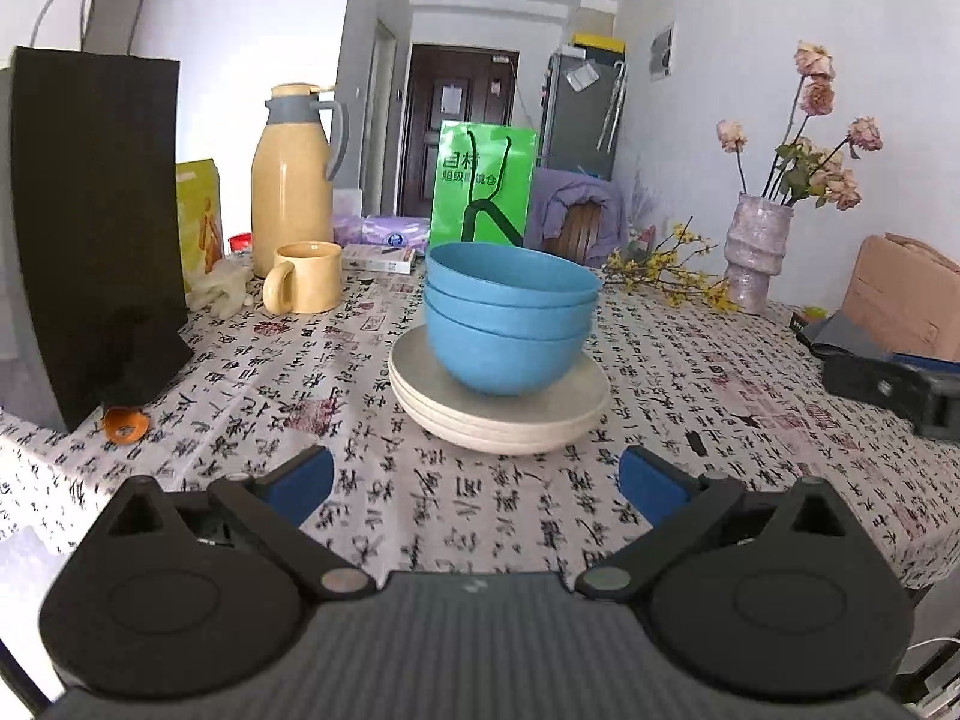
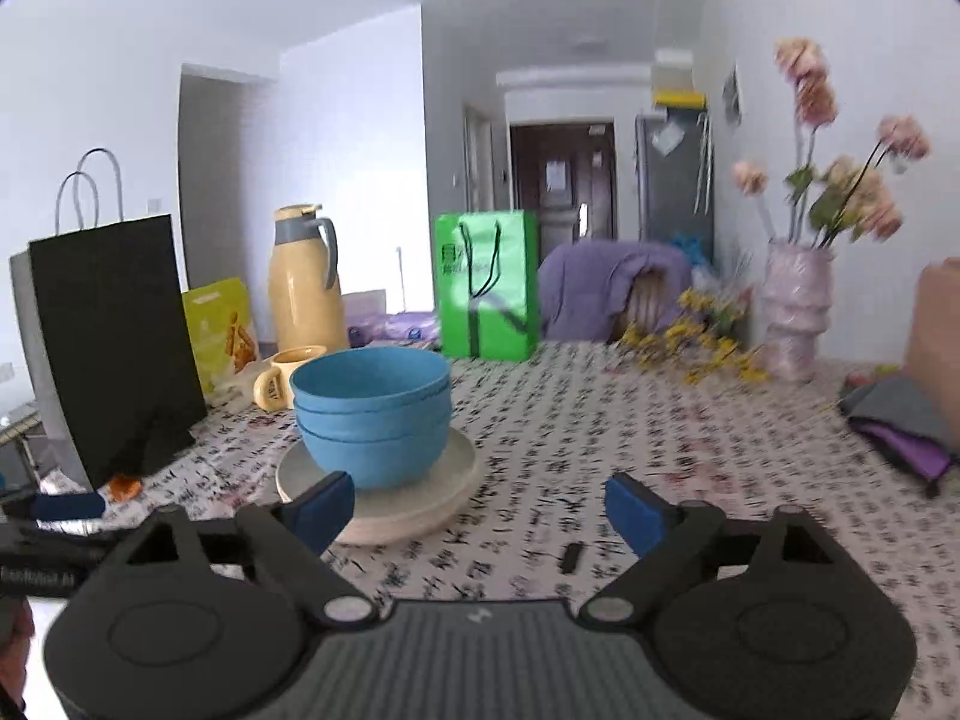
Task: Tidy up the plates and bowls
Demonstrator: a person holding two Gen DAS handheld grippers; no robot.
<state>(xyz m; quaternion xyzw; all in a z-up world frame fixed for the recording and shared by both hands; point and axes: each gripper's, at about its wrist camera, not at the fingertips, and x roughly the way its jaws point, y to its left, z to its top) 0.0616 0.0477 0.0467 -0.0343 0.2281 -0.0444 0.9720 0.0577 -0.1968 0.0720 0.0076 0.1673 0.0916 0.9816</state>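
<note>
On cloth (image 1: 690,372), dead ahead at twelve o'clock of left gripper (image 1: 477,483): bowls (image 1: 510,324) nested upright on plates (image 1: 498,414), at ten o'clock of right gripper (image 2: 480,513), left likely nearer; both spread wide, holding nothing.

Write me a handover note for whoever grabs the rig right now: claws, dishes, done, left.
Left claw: open, empty, facing the stack from just short of it.
Right claw: open, empty, stack ahead to its left.
Dishes: three blue bowls nested on a pile of cream plates, mid-table on the patterned tablecloth.
Done: bowls and plates look stacked.
Left: probably nothing but pulling back; no loose dishes visible.
</note>
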